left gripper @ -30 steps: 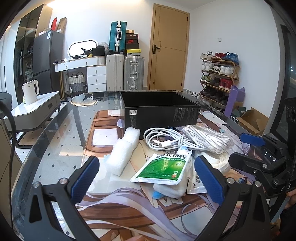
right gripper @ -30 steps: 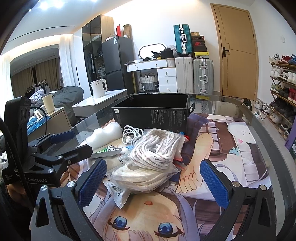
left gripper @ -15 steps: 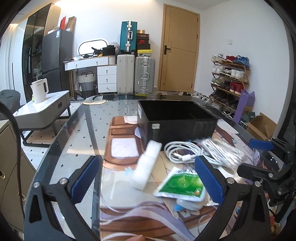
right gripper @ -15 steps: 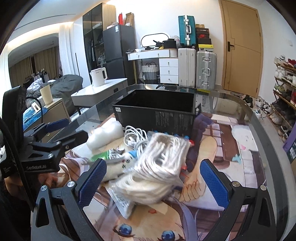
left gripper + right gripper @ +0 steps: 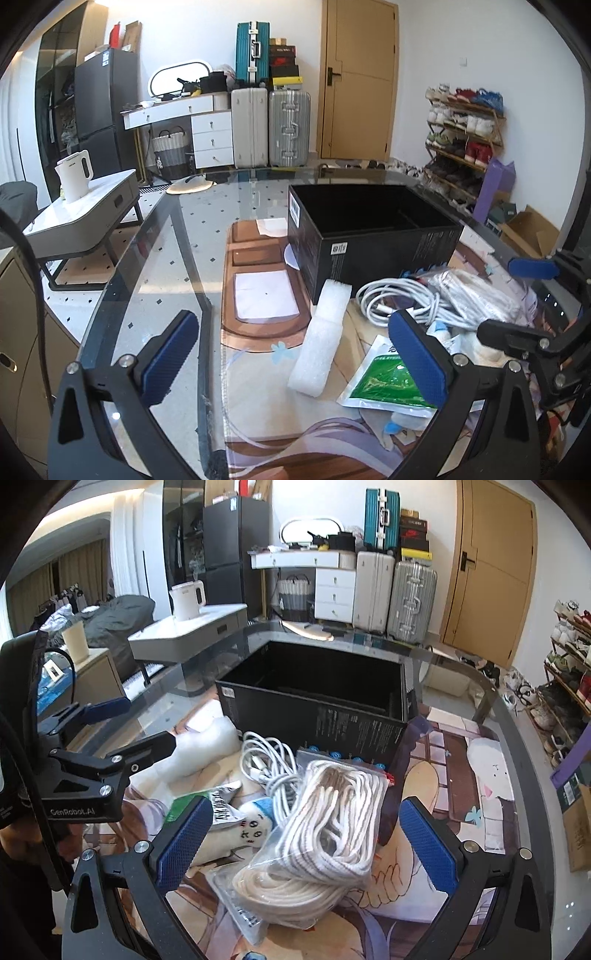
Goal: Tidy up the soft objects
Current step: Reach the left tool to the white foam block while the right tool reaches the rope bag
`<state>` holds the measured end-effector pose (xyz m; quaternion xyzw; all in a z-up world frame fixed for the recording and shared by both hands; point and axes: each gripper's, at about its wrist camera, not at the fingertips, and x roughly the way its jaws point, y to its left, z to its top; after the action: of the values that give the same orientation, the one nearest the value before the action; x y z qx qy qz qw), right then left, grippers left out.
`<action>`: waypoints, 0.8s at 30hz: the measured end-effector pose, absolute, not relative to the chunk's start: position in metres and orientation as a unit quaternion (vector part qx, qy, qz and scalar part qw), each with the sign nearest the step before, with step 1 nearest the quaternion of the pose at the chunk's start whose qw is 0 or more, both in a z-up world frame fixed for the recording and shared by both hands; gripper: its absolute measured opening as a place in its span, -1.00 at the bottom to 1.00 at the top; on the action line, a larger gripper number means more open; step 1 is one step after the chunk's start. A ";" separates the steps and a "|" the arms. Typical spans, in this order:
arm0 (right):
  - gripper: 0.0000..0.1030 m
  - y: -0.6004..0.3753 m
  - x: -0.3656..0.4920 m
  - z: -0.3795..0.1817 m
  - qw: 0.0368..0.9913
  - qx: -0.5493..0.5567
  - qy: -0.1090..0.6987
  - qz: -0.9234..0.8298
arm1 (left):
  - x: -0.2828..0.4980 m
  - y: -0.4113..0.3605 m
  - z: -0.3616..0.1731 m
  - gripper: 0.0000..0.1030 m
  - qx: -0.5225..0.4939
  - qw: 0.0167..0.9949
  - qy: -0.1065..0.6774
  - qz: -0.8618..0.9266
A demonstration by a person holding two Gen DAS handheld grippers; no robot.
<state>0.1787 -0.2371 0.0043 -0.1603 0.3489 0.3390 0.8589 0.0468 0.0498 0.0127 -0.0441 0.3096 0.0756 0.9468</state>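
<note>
Two blue-padded grippers, left gripper point(image 5: 295, 363) and right gripper point(image 5: 306, 843), gape empty above bagged white rope point(image 5: 325, 845) near open black box point(image 5: 317, 701).

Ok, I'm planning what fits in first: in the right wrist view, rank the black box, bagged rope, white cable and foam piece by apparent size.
1. black box
2. bagged rope, though it lies nearest the camera
3. white cable and foam piece: look alike, foam partly hidden

Both the left gripper point(image 5: 293, 352) and the right gripper point(image 5: 304, 840) hang side by side with jaws spread wide, gripping nothing.
</note>
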 end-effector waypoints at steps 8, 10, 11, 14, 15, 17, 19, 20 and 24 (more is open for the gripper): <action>0.99 -0.230 0.201 0.000 0.848 -0.154 0.385 0.329 | 0.063 0.048 0.003 1.00 -0.033 0.937 0.341 0.069; 0.99 -0.226 0.205 -0.003 0.844 -0.155 0.392 0.331 | 0.067 0.048 0.000 1.00 -0.033 0.934 0.349 0.063; 0.99 -0.224 0.206 -0.005 0.843 -0.158 0.397 0.327 | 0.068 0.048 -0.001 1.00 -0.034 0.934 0.351 0.062; 0.99 -0.222 0.211 -0.010 0.845 -0.160 0.399 0.317 | 0.075 0.048 -0.006 1.00 -0.038 0.928 0.368 0.052; 0.99 -0.223 0.212 -0.010 0.845 -0.156 0.402 0.316 | 0.075 0.048 -0.006 1.00 -0.038 0.926 0.371 0.051; 0.99 -0.224 0.216 -0.011 0.845 -0.150 0.407 0.314 | 0.077 0.048 -0.007 1.00 -0.038 0.925 0.375 0.047; 0.99 -0.226 0.219 -0.012 0.845 -0.149 0.410 0.311 | 0.077 0.048 -0.007 1.00 -0.039 0.924 0.378 0.042; 0.99 -0.227 0.220 -0.013 0.844 -0.147 0.412 0.309 | 0.078 0.048 -0.008 1.00 -0.043 0.923 0.380 0.037; 0.97 -0.232 0.227 -0.014 0.843 -0.141 0.420 0.306 | 0.081 0.052 -0.012 1.00 -0.058 0.917 0.393 0.028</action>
<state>0.2266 -0.2317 -0.0143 -0.1407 0.4199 0.3056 0.8429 0.0813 0.0515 -0.0119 -0.0578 0.3930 0.0278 0.9173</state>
